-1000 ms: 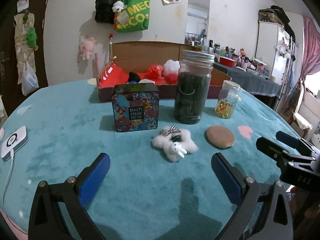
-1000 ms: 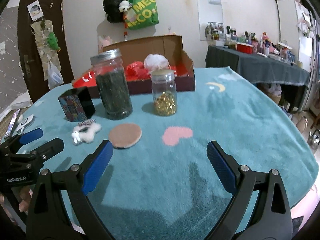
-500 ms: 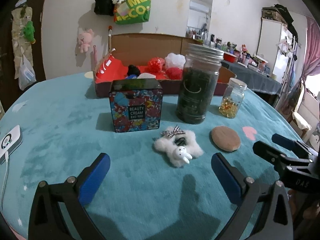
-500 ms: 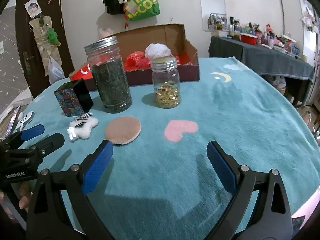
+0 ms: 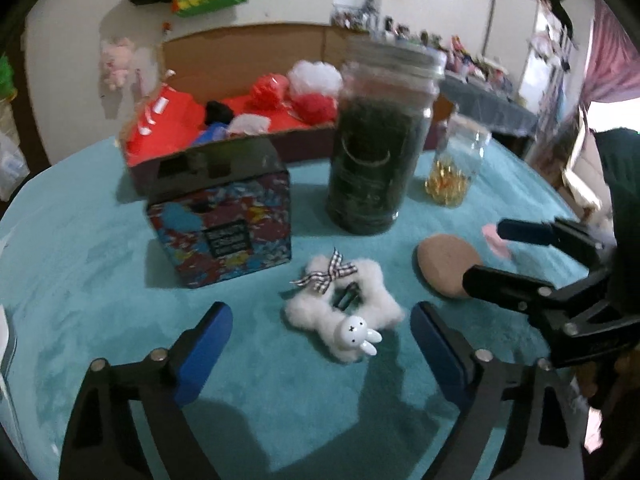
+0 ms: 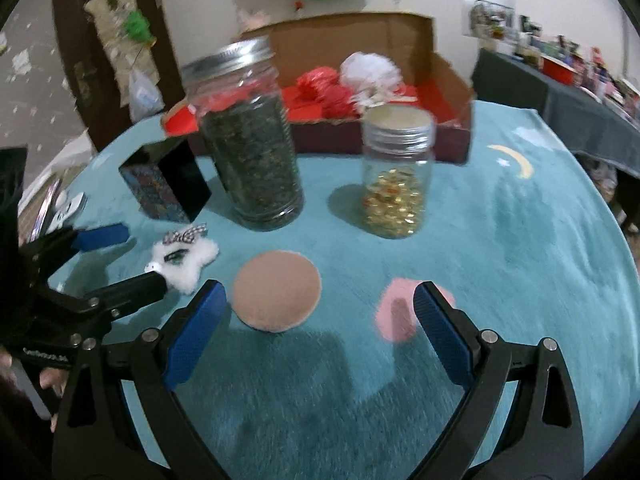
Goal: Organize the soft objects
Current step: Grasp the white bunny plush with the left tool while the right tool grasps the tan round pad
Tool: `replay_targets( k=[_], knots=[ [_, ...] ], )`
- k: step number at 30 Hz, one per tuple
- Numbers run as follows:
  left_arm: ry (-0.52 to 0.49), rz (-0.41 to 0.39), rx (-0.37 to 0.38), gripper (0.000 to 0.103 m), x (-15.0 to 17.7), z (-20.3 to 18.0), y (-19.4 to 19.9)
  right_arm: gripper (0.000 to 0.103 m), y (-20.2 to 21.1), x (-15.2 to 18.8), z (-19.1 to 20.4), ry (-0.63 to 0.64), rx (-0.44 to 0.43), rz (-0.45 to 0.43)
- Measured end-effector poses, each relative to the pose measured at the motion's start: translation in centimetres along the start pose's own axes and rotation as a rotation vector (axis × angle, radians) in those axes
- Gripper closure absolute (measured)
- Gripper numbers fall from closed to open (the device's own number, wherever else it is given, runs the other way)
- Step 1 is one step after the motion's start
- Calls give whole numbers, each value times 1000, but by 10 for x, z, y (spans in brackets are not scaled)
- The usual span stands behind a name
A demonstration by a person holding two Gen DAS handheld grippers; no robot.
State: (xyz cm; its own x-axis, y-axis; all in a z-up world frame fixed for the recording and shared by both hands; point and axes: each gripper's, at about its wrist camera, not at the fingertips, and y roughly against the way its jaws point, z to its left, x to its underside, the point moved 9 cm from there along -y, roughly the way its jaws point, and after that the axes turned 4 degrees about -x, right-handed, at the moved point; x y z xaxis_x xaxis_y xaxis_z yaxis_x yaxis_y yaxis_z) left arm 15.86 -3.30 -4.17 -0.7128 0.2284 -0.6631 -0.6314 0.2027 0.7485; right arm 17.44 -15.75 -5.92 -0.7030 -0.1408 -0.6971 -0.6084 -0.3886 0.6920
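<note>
A fluffy white plush clip [image 5: 342,312], star-like, with a checked bow and a glossy rabbit face, lies on the teal velvety cloth [image 5: 100,272], at 12 o'clock just ahead of the left gripper [image 5: 320,340]. Its jaws are closing, empty, pads not touching the plush. At 3 o'clock sits a flat round tan puff [image 6: 277,297]. The right gripper [image 6: 320,332] gapes wide, empty. Both have drawn nearer than a second ago.

Bare teal tablecloth [image 6: 520,240] open rightward, tall jar [image 5: 376,152] – patterned tin [image 5: 224,224] likely blocking the cardboard box [image 5: 240,92] behind
</note>
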Motion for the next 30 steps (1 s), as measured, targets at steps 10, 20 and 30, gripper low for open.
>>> replay_targets(
  k=[10, 20, 30],
  knots=[
    [-71, 5, 51, 49, -3, -13, -10, 48, -16, -2, 13, 80, -62, 82],
    [-18, -20, 103, 71, -7, -9, 6, 87, -3, -1, 36, 78, -175, 18],
    [-10, -2, 112, 74, -5, -4, 4, 87, 8, -9, 26, 62, -144, -11]
  ],
)
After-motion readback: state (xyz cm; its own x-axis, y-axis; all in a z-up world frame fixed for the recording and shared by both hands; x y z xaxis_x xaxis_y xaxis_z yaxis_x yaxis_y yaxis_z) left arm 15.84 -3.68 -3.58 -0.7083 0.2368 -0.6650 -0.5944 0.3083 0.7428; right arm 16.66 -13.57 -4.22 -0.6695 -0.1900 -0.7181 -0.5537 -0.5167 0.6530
